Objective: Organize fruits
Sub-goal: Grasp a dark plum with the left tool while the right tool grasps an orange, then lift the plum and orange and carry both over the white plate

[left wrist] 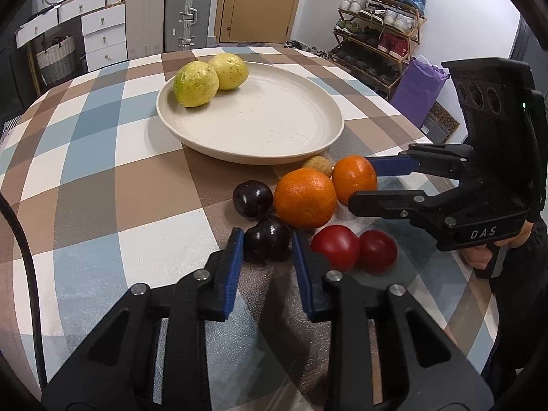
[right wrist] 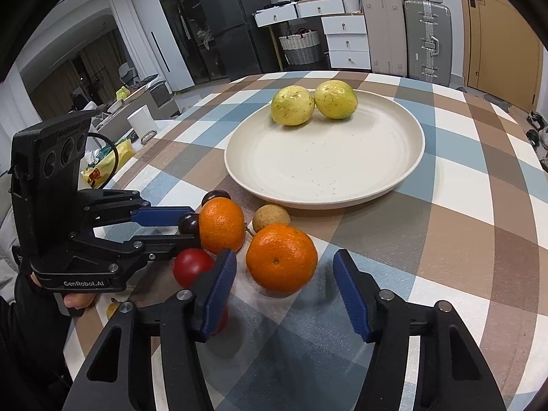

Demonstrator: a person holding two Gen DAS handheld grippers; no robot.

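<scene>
My left gripper (left wrist: 266, 233) is shut on a dark plum (left wrist: 269, 243) lying on the checked tablecloth; the same grip shows from the side in the right wrist view, at the left gripper (right wrist: 191, 224). My right gripper (right wrist: 285, 254) stands open around an orange (right wrist: 281, 257), with a gap at each pad. A second orange (left wrist: 304, 197), another dark plum (left wrist: 252, 199), two red plums (left wrist: 335, 246) and a small brown fruit (left wrist: 318, 166) cluster beside them. Two yellow-green fruits (left wrist: 195, 84) sit at the far side of a cream plate (left wrist: 274, 137).
The round table (right wrist: 462, 205) drops off at the right, toward a shoe rack (left wrist: 376, 34). A yellow packet (right wrist: 102, 166) lies near the table's left edge. Suitcases (left wrist: 188, 10) and white drawers stand behind.
</scene>
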